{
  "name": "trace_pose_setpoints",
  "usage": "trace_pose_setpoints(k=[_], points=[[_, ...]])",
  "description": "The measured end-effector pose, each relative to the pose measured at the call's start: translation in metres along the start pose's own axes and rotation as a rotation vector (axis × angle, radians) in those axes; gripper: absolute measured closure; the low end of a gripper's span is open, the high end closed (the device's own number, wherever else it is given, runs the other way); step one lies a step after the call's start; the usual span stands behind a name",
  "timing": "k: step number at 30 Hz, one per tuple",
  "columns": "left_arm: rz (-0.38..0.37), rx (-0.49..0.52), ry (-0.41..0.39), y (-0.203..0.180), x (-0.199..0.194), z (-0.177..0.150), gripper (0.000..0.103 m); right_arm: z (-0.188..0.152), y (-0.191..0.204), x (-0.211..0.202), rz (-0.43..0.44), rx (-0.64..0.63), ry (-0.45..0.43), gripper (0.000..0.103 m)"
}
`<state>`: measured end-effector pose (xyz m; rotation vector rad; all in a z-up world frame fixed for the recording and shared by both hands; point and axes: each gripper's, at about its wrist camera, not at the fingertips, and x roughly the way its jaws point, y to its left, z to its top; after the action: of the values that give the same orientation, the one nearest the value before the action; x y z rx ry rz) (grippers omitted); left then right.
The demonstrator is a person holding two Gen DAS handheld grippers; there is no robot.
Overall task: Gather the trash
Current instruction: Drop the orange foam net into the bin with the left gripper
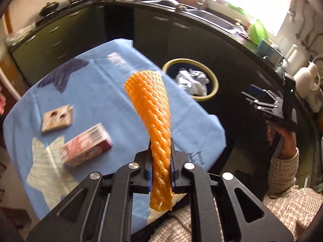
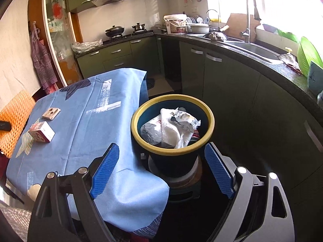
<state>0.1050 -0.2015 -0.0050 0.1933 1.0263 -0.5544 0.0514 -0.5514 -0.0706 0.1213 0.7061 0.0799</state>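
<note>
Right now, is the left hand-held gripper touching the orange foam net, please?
Touching: the left wrist view shows the left hand-held gripper shut on the orange foam net.

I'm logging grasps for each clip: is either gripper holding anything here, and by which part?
The left gripper is shut on the orange foam net, pinched near its lower end. The right gripper is open and holds nothing.

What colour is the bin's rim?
Yellow rim on a dark bin, best in the right wrist view.

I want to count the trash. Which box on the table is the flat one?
The tan box, lying farther back on the blue cloth. The pink box nearer the front is much thicker.
</note>
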Motion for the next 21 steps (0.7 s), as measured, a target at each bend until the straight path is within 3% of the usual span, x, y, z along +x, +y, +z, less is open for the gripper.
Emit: trace_pose_setpoints(k=[5, 11, 16, 21], points=[[-0.044, 0.144, -0.039, -0.06, 0.069, 0.085, 0.09, -0.021, -0.02, -0.006, -0.031, 0.051, 0.025, 0.017], [-0.095, 0.134, 0.039, -0.095, 0.171, 0.156, 0.09, -0.045, -0.049, -0.019, -0.066, 0.134, 0.047, 0.017], [-0.076, 0.14, 0.092, -0.113, 0.229, 0.176, 0.089, -0.055, -0.071, -0.028, -0.093, 0.184, 0.056, 0.017], [-0.027, 0.139, 0.105, -0.118, 0.256, 0.183, 0.087, -0.059, -0.079, -0.031, -0.099, 0.193, 0.061, 0.017]])
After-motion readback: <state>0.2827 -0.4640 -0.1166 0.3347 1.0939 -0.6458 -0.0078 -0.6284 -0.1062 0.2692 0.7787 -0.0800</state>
